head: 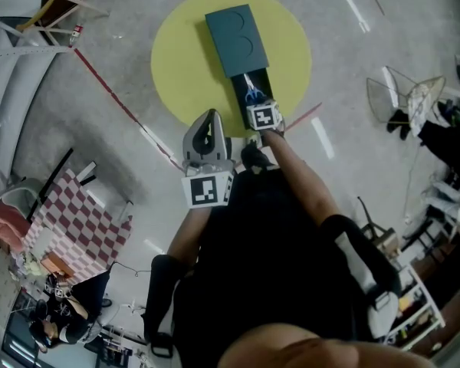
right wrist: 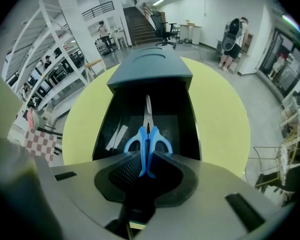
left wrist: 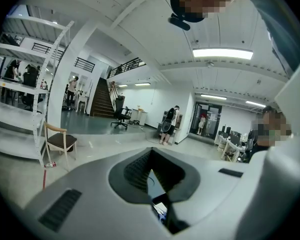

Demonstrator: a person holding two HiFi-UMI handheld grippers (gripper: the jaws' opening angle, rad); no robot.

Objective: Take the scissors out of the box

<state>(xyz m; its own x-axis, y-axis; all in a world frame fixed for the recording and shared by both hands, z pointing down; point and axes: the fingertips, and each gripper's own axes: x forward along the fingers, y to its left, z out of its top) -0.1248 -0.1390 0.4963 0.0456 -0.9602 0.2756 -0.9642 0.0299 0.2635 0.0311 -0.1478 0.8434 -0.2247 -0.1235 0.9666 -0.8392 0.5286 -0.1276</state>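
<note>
The left gripper (left wrist: 152, 176), a smooth grey shell with ribbed black pads, is closed on nothing. The right gripper (right wrist: 145, 170) is clamped on the blue plastic loop handles of the scissors (right wrist: 147, 136). Their steel blades lie just ahead inside the open, rectangular dark box (right wrist: 150, 69).

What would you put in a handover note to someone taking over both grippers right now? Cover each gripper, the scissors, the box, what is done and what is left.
Left gripper: jaws together, empty, pointing away from the box.
Right gripper: closed on the blue handles of the scissors.
The open box sits on the yellow circle; the scissors lie inside it.
Done: box open, grip made.
Left: lift the scissors out.
</note>
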